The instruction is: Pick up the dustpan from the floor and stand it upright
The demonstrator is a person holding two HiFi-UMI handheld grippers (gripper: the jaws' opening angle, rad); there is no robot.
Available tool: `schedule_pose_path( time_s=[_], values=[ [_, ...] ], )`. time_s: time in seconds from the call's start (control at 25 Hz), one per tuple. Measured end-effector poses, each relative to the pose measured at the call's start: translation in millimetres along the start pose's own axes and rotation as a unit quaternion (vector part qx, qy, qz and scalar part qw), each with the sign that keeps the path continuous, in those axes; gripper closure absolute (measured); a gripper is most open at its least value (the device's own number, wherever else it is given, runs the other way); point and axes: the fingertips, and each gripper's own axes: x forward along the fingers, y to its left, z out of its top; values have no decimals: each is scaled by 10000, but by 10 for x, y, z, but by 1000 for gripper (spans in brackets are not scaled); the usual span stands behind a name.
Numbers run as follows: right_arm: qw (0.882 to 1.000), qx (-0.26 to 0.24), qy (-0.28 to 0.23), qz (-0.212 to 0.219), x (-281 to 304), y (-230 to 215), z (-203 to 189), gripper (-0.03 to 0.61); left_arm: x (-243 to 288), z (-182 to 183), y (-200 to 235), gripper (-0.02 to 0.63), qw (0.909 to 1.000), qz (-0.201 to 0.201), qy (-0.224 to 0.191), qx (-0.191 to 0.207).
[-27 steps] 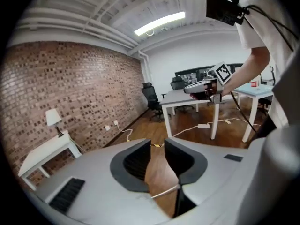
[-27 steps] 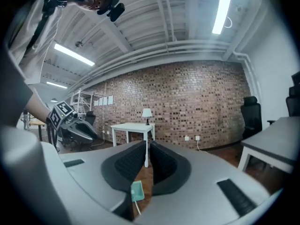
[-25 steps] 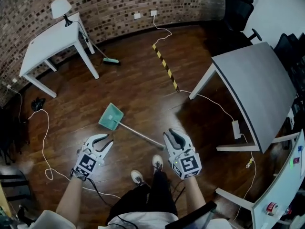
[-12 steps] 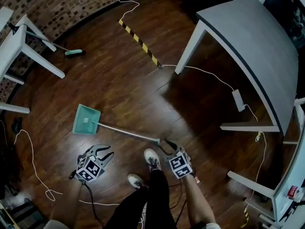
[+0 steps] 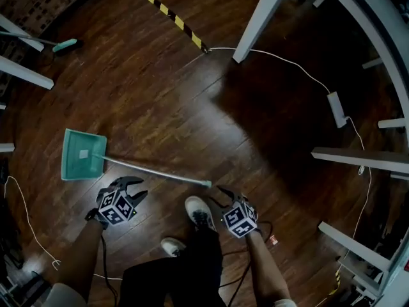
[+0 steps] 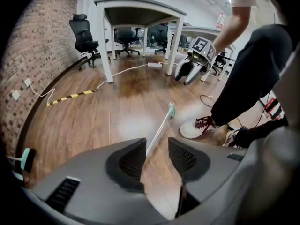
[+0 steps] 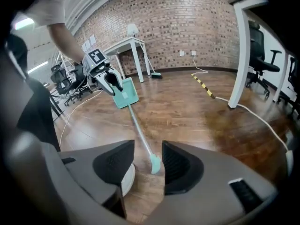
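A green dustpan (image 5: pixel 82 162) lies flat on the dark wood floor, its thin metal handle (image 5: pixel 156 172) running right to a green tip (image 5: pixel 207 184). My left gripper (image 5: pixel 132 188) hangs just on the near side of the handle's middle; its jaws are opening, and the handle (image 6: pixel 158 131) shows beyond the gap, untouched. My right gripper (image 5: pixel 220 193) sits close to the handle's tip (image 7: pixel 154 163); its jaws are opening too, with nothing pressed between them. In the right gripper view the pan (image 7: pixel 125 92) lies farther off, near the left gripper (image 7: pixel 110 81).
The person's white shoes (image 5: pixel 200 211) stand between the grippers. White table legs (image 5: pixel 261 19) and a cable with a power strip (image 5: pixel 337 109) are at the right. Yellow-black tape (image 5: pixel 171 16) lies at the back, a green-headed broom (image 5: pixel 64 45) far left, and a loose white cable (image 5: pixel 24 215) near left.
Both grippers have dropped close to the floor by the dustpan handle, and the head view has sunk with them. Both pairs of jaws stand wider than before.
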Motion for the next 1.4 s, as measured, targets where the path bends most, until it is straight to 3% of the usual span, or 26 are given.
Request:
schedule_pose_path(
  time_s=[0.16,0.4,0.52,0.64,0.72,0.76,0.84,1.08,1.24,1.4],
  values=[
    [9995,107,-2,298,571,-53,-493,330,665,-482,197,431,9986,-43,447,289],
    [9964,-517,546,393,1141,-146,-1072,305,1308,-897,376,402,9960,-120,767,448],
    [9954,-670,571,376,1332,-232,-1166,301,1568,-1053,368,383,9926,-231,914,762],
    [9933,-863,634,439,1493,-284,-1199,302,1734,-1204,436,383,9869,45,1046,1227],
    [9908,-1029,704,527,1567,-268,-1230,302,1820,-1373,541,383,9764,412,1307,1667],
    [9894,-1119,734,567,1581,-242,-1244,318,1843,-1421,598,389,9700,596,1409,1890],
    [9880,-1230,762,541,1593,-199,-1253,430,1851,-1453,684,491,9624,767,1467,2156],
    [9929,-995,574,293,1404,-210,-1011,436,1751,-1427,695,500,9559,598,1573,2408],
    [9964,-790,317,18,1008,-261,-604,437,1520,-1243,697,499,9657,674,1443,2052],
    [9972,-564,-240,-425,273,-384,64,445,1190,-752,682,499,9774,912,927,1663]
  ],
)
